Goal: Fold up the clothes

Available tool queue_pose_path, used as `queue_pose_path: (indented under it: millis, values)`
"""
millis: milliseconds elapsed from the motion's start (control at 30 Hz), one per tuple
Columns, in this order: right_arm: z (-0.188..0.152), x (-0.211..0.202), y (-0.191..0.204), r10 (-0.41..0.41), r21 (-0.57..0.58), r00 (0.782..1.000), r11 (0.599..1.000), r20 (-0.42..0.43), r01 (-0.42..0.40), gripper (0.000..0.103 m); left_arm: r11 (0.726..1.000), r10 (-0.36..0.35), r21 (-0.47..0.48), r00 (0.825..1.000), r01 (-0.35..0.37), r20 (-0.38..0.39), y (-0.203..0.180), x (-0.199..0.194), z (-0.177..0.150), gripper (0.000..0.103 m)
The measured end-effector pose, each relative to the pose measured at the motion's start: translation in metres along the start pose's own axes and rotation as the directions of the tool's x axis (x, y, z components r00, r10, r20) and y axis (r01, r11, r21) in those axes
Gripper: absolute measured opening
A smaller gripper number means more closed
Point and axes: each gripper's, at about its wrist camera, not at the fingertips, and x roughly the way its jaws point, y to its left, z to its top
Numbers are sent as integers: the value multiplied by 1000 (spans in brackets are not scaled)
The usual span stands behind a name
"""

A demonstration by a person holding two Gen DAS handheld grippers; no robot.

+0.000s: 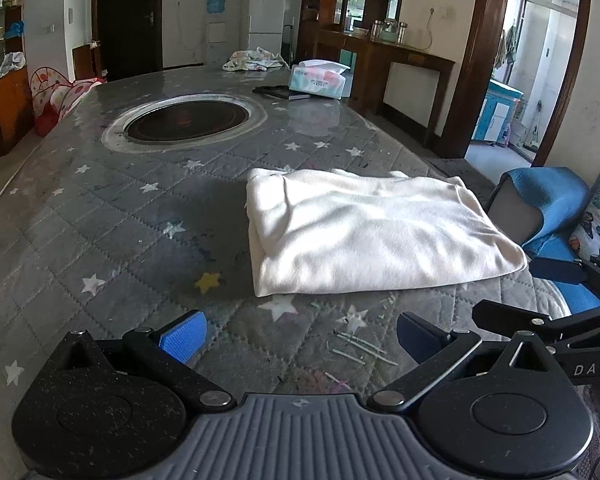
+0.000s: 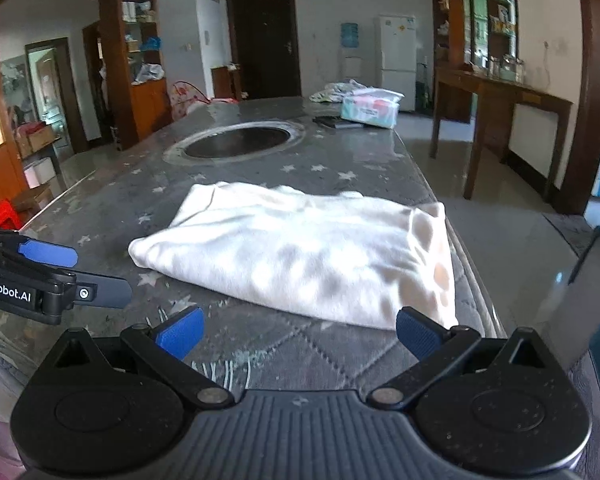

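Two hand-held grippers, left hand-held gripper (image 1: 300, 334) and right hand-held gripper (image 2: 298, 334), hover wide open and empty just short of a white garment (image 1: 364, 232) lying folded on the table (image 1: 100, 216). Folding looks nearly finished; any further fold calls for pinching its near edge.

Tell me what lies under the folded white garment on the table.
The folded white garment rests on the grey star-print quilted cover of the table. Nothing else shows at its edges; whatever its layers cover cannot be seen. Both grippers sit back from it, jaws open.
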Motion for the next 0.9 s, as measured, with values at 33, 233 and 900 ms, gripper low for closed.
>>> queue_pose_path:
  millis: [33, 233, 900]
  values:
    - [-1, -1, 1, -3, 8, 1000, 1000, -4, 3, 103, 1000, 1, -1, 1000, -1, 0, 0, 0, 0, 103]
    - [0, -5, 3, -17, 60, 1000, 998, -6, 17, 103, 1000, 7, -11, 1000, -7, -2, 5, -1, -2, 103]
    - [-2, -6, 11, -38, 56, 999, 998, -23, 40, 103, 1000, 2, -25, 1000, -2, 9, 5, -3, -4, 103]
